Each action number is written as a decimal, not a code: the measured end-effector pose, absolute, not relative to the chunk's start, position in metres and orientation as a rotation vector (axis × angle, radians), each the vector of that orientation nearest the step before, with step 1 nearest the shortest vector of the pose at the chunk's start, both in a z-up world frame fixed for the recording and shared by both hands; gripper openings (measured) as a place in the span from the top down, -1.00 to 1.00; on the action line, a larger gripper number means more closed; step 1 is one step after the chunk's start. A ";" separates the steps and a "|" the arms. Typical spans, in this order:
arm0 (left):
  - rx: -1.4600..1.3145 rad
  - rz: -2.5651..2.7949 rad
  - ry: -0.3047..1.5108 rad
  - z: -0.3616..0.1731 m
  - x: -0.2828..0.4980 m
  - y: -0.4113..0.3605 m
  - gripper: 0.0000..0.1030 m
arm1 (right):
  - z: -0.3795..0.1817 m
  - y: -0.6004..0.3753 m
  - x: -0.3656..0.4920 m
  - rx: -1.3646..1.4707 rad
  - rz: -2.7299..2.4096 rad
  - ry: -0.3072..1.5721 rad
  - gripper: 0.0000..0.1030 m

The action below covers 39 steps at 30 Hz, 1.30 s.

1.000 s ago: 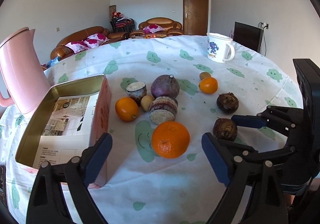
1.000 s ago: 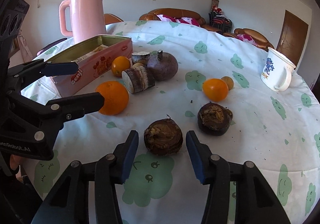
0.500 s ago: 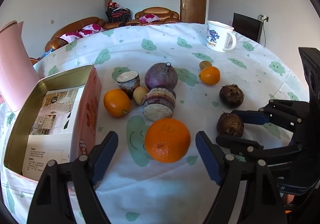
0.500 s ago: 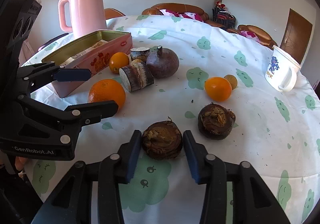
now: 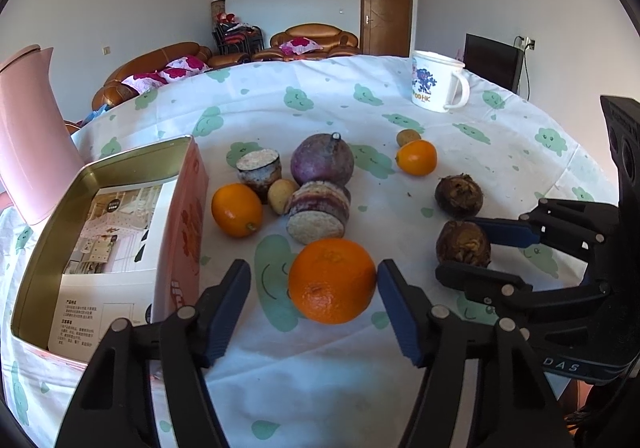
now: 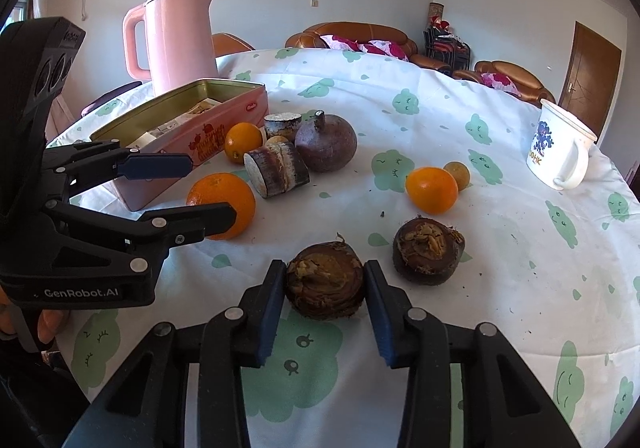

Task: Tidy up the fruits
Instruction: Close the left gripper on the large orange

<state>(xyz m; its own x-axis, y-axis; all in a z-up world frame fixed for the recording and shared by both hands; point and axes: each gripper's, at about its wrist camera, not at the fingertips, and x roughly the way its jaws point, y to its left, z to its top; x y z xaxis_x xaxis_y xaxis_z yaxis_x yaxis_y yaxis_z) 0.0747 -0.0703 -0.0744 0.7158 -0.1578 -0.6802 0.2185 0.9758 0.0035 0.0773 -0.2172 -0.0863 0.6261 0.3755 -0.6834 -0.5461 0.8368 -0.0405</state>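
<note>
A pink kettle [image 6: 176,37] stands behind the open tin [image 6: 224,85]; a white mug [image 6: 560,145] sits well apart.

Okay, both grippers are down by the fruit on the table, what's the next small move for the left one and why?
Probably shut the left gripper on the big orange. The orange sits between its blue pads, one pad at its skin, the other with a gap. The right gripper already brackets a brown bulb, and the open tin lies beside them.

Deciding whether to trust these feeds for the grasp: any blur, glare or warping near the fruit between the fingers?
Left wrist view: the large orange is sharp, evenly lit, soft shadow beneath; fisheye bends the pink tin and table edge. Right wrist view: the brown bulb is crisp, no glare; black vignette fills the corners, and the mug looks stretched near the rim.
</note>
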 end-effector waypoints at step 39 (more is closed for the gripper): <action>-0.051 -0.165 0.710 -0.068 0.073 -0.018 -0.65 | -0.082 -0.230 0.071 -0.204 0.567 0.655 0.20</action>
